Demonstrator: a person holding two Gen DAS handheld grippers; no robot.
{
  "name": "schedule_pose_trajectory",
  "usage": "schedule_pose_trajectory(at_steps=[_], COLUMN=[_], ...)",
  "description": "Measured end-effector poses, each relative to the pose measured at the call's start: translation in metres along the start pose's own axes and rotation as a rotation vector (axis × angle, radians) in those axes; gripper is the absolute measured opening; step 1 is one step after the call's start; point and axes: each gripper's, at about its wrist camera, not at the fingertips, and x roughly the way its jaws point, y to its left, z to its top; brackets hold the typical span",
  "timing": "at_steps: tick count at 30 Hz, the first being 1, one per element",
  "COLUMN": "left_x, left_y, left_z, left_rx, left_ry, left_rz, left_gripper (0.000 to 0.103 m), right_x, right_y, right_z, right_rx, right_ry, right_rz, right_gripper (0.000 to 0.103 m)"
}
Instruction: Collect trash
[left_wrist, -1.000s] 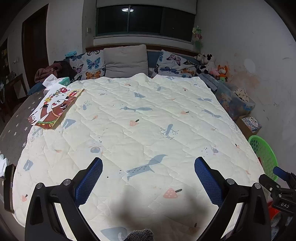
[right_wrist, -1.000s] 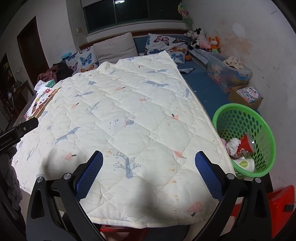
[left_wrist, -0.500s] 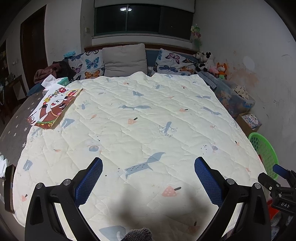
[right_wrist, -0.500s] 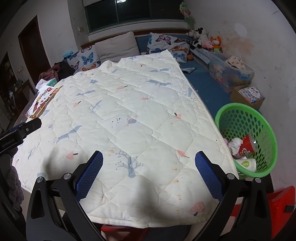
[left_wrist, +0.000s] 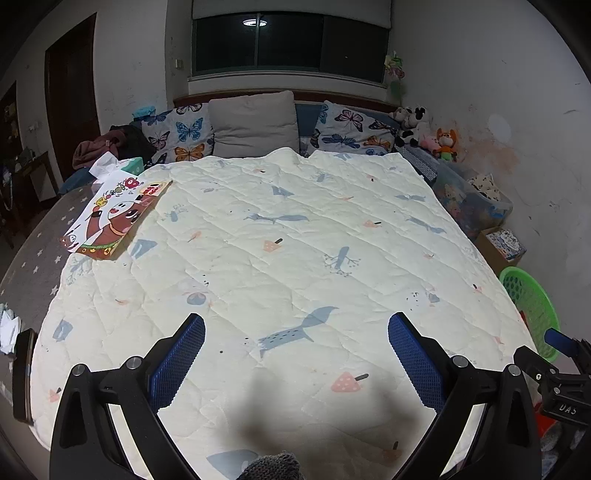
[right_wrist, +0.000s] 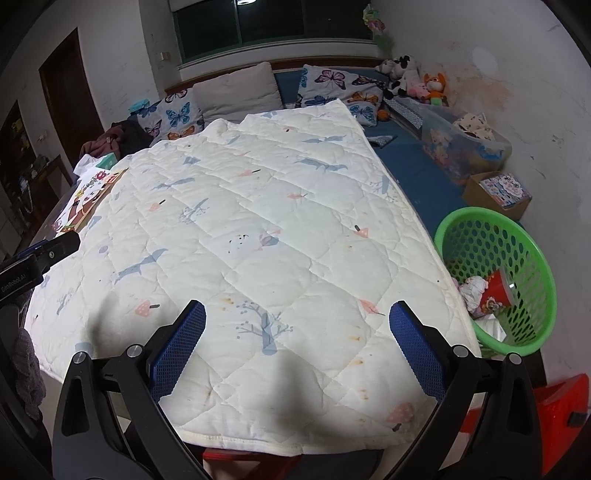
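A: Where do your tongs stand?

B: Both sets are spread wide and hold nothing. Your left tongs (left_wrist: 296, 360) hover over the near end of the quilt (left_wrist: 280, 258), and your right tongs (right_wrist: 297, 347) hang over its near right corner.

A: And the trash?

B: Just right of your right tongs, low beside the bed, sits the green basket (right_wrist: 532, 258) with crumpled paper (right_wrist: 474, 291), a red printed cup (right_wrist: 496, 295) and a white cup partly hidden at the bottom. That lot looks gathered already.

A: So what's left to pick up?

B: From your left tongs, look far ahead and to the left: a flat picture package (left_wrist: 114, 218) lies on the quilt's left edge, long axis running away from you toward the pillows. Beyond it, a loose white tissue (left_wrist: 105, 164) sits by a teal tissue box (left_wrist: 131, 164). I can't tell which of these counts as trash.

A: Which hand goes?

B: Your left is nearer, I'd judge; reach forward-left, well apart from the basket.
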Motion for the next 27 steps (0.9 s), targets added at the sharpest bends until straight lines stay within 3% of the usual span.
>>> schedule_pose_trajectory(at_steps=[27], left_x=[-0.0063], left_y=[0.0058], left_z=[0.0036], left_rx=[-0.009], left_ry=[-0.029], left_rz=[0.043], left_gripper=[0.096], right_x=[0.0011], right_y=[0.0055], right_z=[0.0044], right_rx=[-0.021], right_ry=[-0.008], right_rz=[0.02], right_gripper=[0.099])
